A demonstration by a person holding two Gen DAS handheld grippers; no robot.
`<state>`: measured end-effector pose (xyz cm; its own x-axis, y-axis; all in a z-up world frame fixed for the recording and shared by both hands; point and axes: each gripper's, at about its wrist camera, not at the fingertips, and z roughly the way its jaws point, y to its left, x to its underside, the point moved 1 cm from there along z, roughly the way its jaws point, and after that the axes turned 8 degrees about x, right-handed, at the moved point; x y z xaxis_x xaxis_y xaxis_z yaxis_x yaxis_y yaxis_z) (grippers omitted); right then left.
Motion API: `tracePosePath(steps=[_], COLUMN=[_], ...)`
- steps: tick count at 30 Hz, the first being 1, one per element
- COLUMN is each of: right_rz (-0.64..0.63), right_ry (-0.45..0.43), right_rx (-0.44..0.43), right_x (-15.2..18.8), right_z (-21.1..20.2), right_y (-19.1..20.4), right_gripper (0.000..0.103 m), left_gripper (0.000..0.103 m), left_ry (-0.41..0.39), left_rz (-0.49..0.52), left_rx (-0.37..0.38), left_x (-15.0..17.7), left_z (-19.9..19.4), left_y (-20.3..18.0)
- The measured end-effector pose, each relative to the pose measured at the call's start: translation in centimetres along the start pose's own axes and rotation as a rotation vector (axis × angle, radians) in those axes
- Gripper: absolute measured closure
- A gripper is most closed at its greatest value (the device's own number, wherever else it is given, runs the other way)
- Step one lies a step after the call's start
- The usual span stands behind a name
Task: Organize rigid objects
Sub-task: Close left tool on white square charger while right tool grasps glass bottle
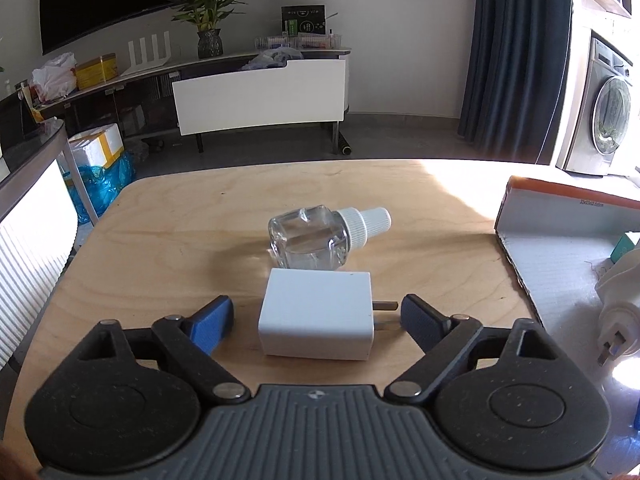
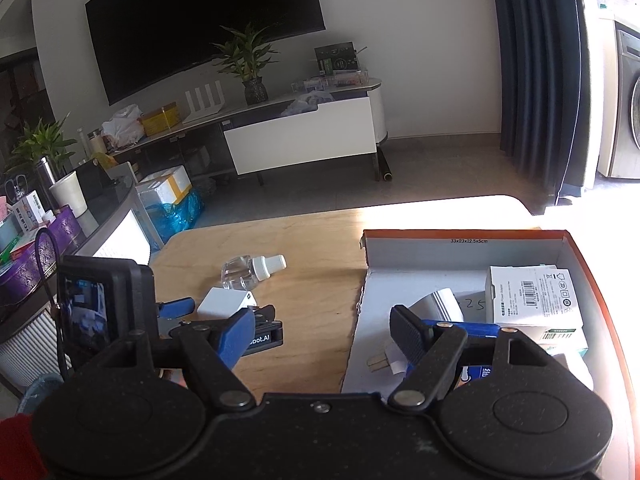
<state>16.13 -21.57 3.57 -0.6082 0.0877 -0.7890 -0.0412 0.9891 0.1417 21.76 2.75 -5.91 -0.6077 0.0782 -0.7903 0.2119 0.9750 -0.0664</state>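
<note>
Fingers [image 1: 216,320] flanking charger [image 1: 316,320], untouching.

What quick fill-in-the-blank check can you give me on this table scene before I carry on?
1. The white charger lies between the fingers of the ____ gripper.
2. The clear bottle lies on its ____.
3. The bottle's cap is ____ in colour.
4. The right gripper is ____, holding nothing.

Missing words: left; side; white; open

place: home living room | signs: wall TV [image 2: 204,20], TV cabinet [image 2: 304,136], potted plant [image 2: 246,64], washing machine [image 1: 608,104]
</note>
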Motion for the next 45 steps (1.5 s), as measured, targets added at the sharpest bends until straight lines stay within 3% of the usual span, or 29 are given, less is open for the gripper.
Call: tracePosePath(steps=[1,3,9,16,20,23,29,33,39,41,43,45], right_rz=[-0.001,-0.003,-0.035,-0.167,-0.233,-0.231,-0.364,-0.362,-0.385,-0.356,-0.356,-0.349], right_ry=[0.001,0.008,0.037,0.055,0.093,0.131,0.132,0.151,0.154,0.154,0.141,0.145], right_rx=[-0.001,-0.006,-0.067,-0.161,-0.205,-0.186,-0.125,-0.096,-0.123,-0.132,-0.131,-0.128], right_x=[0.0,-0.2,-0.9,-2.3,-3.4,-3.9,-3.4,-3.4,-3.2,-3.3,-3.2,-3.1], right_z=[0.1,0.4,1.6,4.9,8.9,12.0,15.9,18.1,19.5,19.6,19.2,18.8], right_y=[0.1,0.3,1.5,5.2,7.8,8.9,11.3,11.7,12.0,11.8,11.8,11.7], right_gripper=[0.015,0.015,0.014,0.011,0.011,0.010,0.010,0.010,0.010,0.012,0.031,0.041], left_gripper=[0.031,0.037,0.037,0.037,0.037,0.037,0.037,0.037,0.037,0.037,0.037,0.037], left_ry=[-0.015,-0.014,0.004,0.001,-0.005,-0.025,-0.042,-0.056,-0.052,-0.052,-0.052,-0.052], left_rz=[-0.002,0.019,-0.026,-0.103,-0.141,-0.171,-0.187,-0.176,-0.200,-0.209,-0.207,-0.209], left_rx=[0.015,0.013,0.026,-0.048,-0.063,-0.059,-0.031,-0.029,-0.026,-0.026,-0.031,-0.029], left_x=[0.0,0.1,0.5,1.2,1.3,1.4,1.0,1.1,1.4,1.5,1.4,1.5], left_z=[-0.3,-0.6,-2.2,-6.4,-8.1,-8.6,-8.0,-7.9,-7.6,-7.6,-7.6,-7.6], left_y=[0.1,-0.1,1.1,3.9,5.3,5.9,5.8,5.6,6.2,6.4,6.3,6.3])
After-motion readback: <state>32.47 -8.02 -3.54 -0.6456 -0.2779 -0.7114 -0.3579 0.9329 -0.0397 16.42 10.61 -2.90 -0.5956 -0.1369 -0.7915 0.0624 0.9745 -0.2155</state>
